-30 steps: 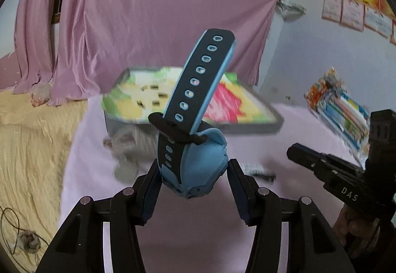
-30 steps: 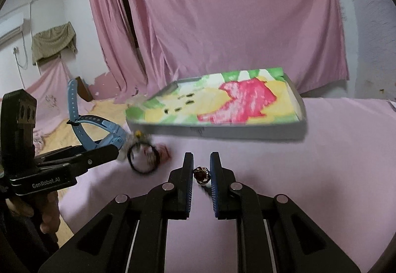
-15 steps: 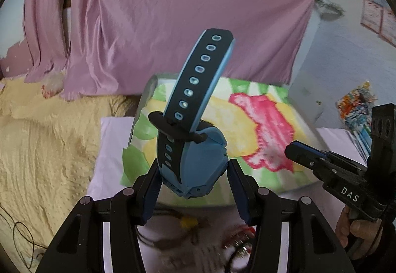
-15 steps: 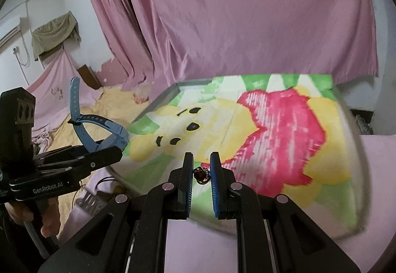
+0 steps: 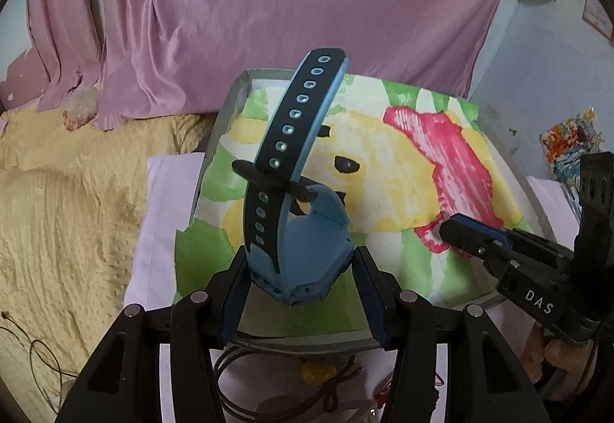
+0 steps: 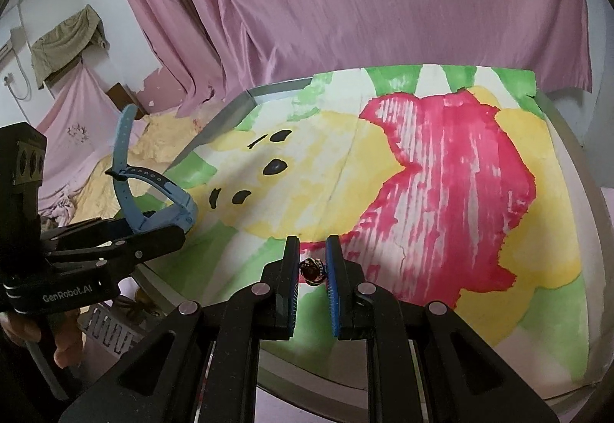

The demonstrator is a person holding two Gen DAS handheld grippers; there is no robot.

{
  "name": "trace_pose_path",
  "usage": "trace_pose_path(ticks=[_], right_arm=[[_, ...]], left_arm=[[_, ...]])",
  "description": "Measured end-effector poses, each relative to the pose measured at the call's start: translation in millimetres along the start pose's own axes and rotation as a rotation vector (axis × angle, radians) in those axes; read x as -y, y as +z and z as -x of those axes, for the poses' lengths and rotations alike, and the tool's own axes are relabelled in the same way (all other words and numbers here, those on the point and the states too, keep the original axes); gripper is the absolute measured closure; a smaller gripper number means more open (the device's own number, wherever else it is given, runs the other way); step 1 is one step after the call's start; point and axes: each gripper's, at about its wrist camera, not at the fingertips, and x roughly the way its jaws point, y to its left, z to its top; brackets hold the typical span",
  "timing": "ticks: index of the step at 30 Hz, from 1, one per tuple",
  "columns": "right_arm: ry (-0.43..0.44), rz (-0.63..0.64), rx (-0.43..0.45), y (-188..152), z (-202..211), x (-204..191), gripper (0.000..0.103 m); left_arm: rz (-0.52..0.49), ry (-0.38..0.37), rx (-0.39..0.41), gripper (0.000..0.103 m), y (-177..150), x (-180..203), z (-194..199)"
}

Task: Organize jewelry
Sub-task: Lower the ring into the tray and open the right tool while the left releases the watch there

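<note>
Both grippers have swung in over the tray since a second ago, so its painted paper lining now fills each view where pink cloth lay before. Nothing has been set down yet, by the look of it: the left gripper is closed on the case of a blue watch, strap standing up above its jaws, and the right gripper is nearly shut on a small dark-red ring, both held just above the lining. As a judgement, the carry is done and the placing remains — plus whatever lies outside the tray. Only the left wrist view shows that remainder: dark cords, a yellow bead and a brown bow-tied string on the surface at the tray's near edge, under the gripper. The right wrist view alone shows the ring, and the watch from the side with its strap looped through the keeper.
</note>
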Motion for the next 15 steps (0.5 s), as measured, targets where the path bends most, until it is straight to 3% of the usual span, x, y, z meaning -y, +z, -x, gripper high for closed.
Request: trace_pose_path(ticks=[6, 11, 15], right_arm=[[0.024, -0.035, -0.028, -1.6, -5.1, 5.3, 0.088], [-0.011, -0.024, 0.01, -3.7, 8.9, 6.1, 0.057], [-0.03, -0.011, 0.059, -8.4, 28.6, 6.1, 0.056]], left_arm=[[-0.008, 0.0, -0.015, 0.052, -2.2, 2.1, 0.8], [0.008, -0.031, 0.01, 0.042, -7.9, 0.4, 9.8], [0.01, -0.03, 0.062, 0.03, -15.9, 4.5, 23.1]])
